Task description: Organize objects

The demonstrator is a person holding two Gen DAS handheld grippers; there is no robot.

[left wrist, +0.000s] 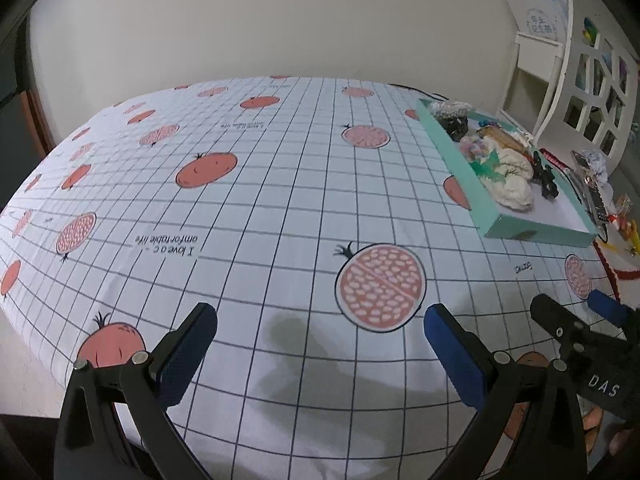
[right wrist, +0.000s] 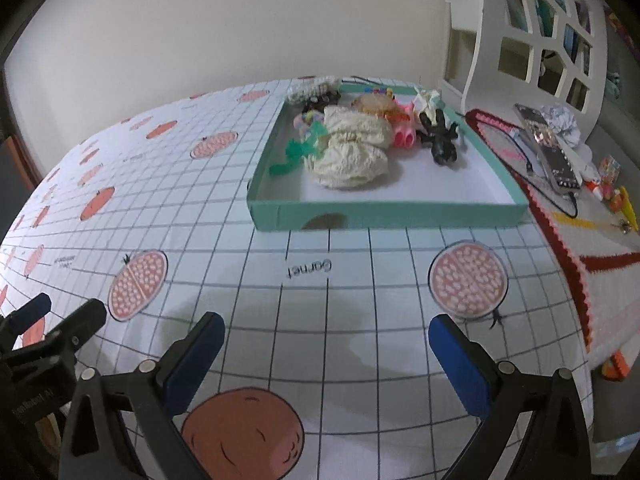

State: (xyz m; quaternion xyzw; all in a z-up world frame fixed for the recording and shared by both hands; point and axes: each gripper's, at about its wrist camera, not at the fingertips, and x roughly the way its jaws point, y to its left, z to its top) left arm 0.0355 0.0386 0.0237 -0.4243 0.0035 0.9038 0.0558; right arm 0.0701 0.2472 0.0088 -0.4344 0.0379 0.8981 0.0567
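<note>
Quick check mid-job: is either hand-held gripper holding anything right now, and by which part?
Nothing is held. The left hand-held gripper and right hand-held gripper are both open over the tablecloth, with only cloth showing between their blue pads.

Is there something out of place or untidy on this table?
Yes. A beaded white piece hangs over the teal box's far left corner instead of lying inside. A crumpled foil ball and small toys lie loose on the crocheted mat.
</note>
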